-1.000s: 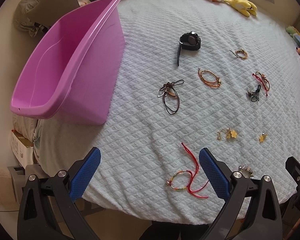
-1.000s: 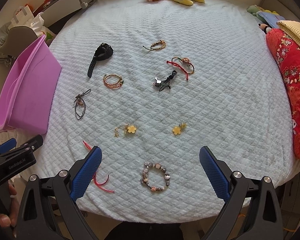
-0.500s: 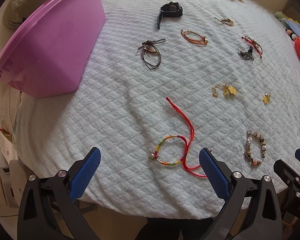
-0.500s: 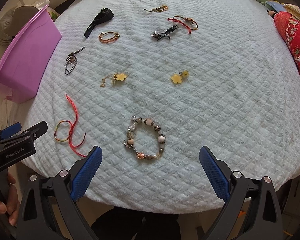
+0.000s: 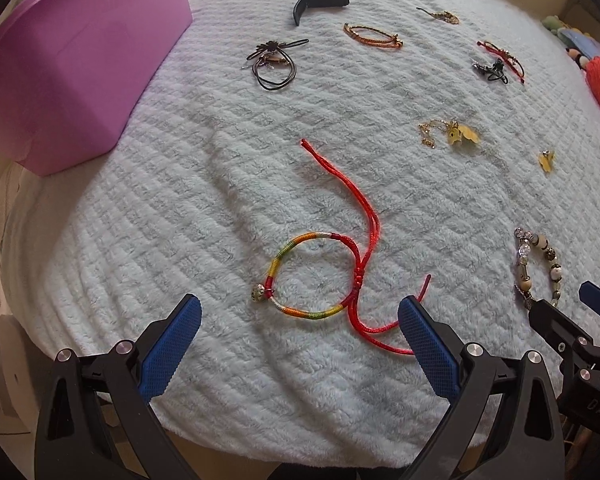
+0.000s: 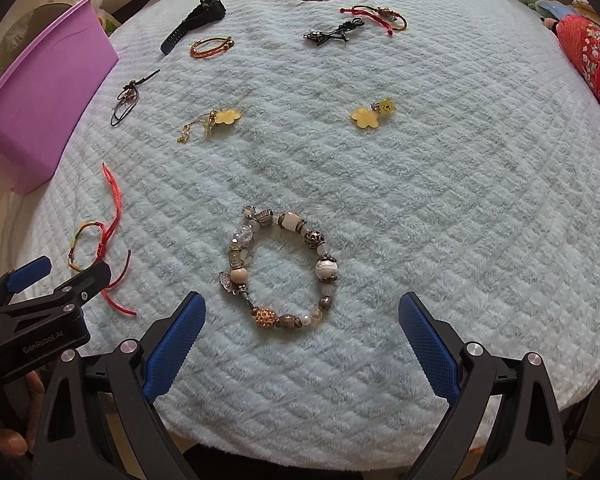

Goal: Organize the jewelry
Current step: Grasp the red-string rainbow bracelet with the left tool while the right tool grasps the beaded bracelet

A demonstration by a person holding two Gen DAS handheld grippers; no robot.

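A rainbow-and-red cord bracelet [image 5: 312,276] lies flat near the bed's front edge, its red tails trailing. Beside it to the right, apart from it, a beaded bracelet [image 6: 280,268] rests in an open loop. A purple bin [image 5: 72,64] sits at the bed's left edge.

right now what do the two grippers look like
Both grippers are black plastic frames with silver screws and blue, cross-hatched finger pads. The left gripper carries white "GenRobot.AI" lettering on its side, seen from the right wrist camera. The right gripper matches it.

One pink tub [image 5: 72,80], one black watch [image 6: 196,20], and perhaps nine jewelry pieces [image 6: 280,268].
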